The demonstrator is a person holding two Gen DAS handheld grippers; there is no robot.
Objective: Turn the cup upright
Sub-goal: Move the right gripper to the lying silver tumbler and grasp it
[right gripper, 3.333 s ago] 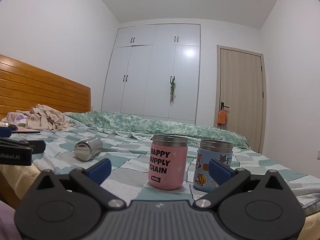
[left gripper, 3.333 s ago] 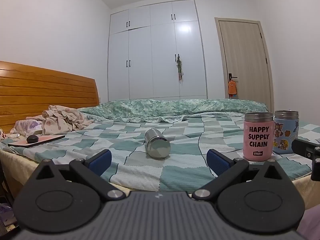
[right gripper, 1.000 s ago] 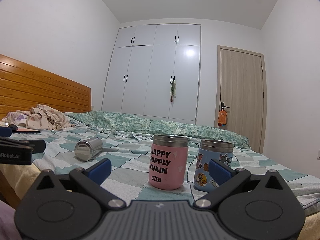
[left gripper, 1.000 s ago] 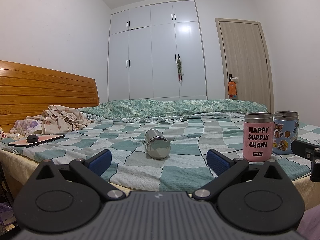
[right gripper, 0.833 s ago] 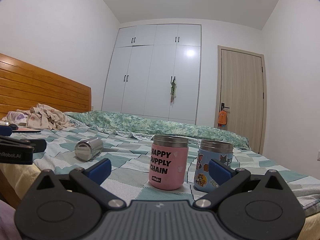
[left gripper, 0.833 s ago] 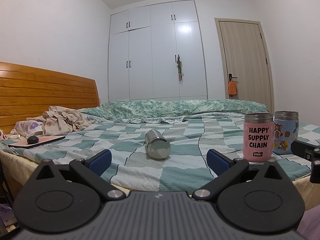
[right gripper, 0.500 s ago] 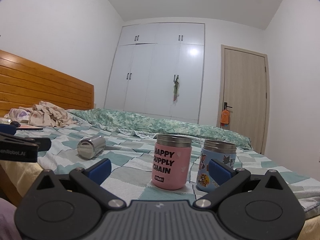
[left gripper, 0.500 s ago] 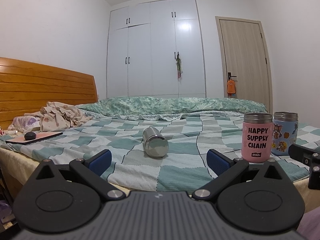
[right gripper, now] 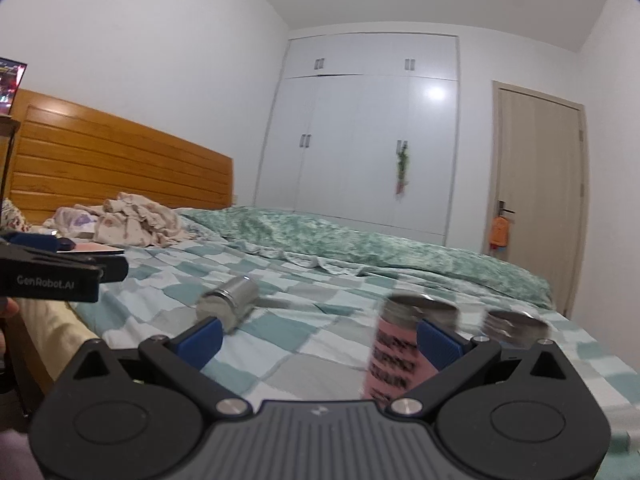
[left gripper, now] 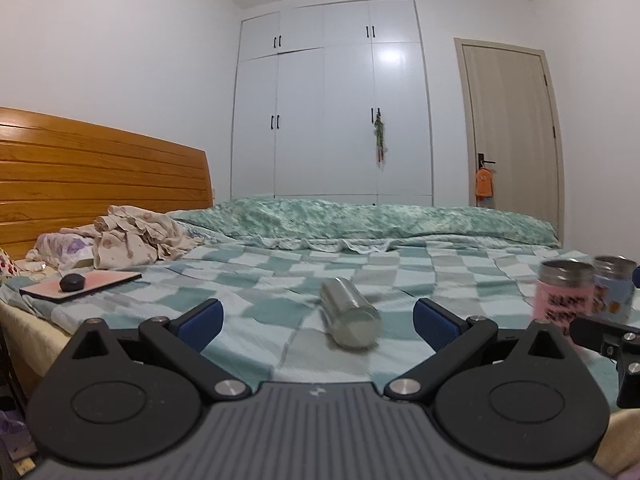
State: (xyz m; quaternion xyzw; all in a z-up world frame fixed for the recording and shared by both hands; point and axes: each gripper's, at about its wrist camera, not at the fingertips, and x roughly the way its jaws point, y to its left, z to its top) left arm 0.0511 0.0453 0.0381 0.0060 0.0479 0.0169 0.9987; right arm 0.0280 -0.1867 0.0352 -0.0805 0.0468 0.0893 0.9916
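steel cup (left gripper: 349, 322) lies on its side on the bed (left gripper: 280, 280), smooth cylindrical metal, one flat end toward the cameras. it rests on a checked teal, grey and white sheet (left gripper: 256, 332), creased.

left hand-held gripper (left gripper: 318, 318): fingers spread wide, blue ribbed pads (left gripper: 200, 317), nothing held, level, with the cup ahead between the pads. right hand-held gripper (right gripper: 318, 338): also wide, nothing held, tilted slightly down over the bed edge.

right of the cup, well apart, a pink can (left gripper: 562, 300) with black lettering and a blue can (left gripper: 614, 286) stand upright, side by side, blurred. crumpled clothes (left gripper: 136, 236) by the wooden headboard (left gripper: 100, 176). white wardrobe (left gripper: 332, 104) and door (left gripper: 512, 132) behind.
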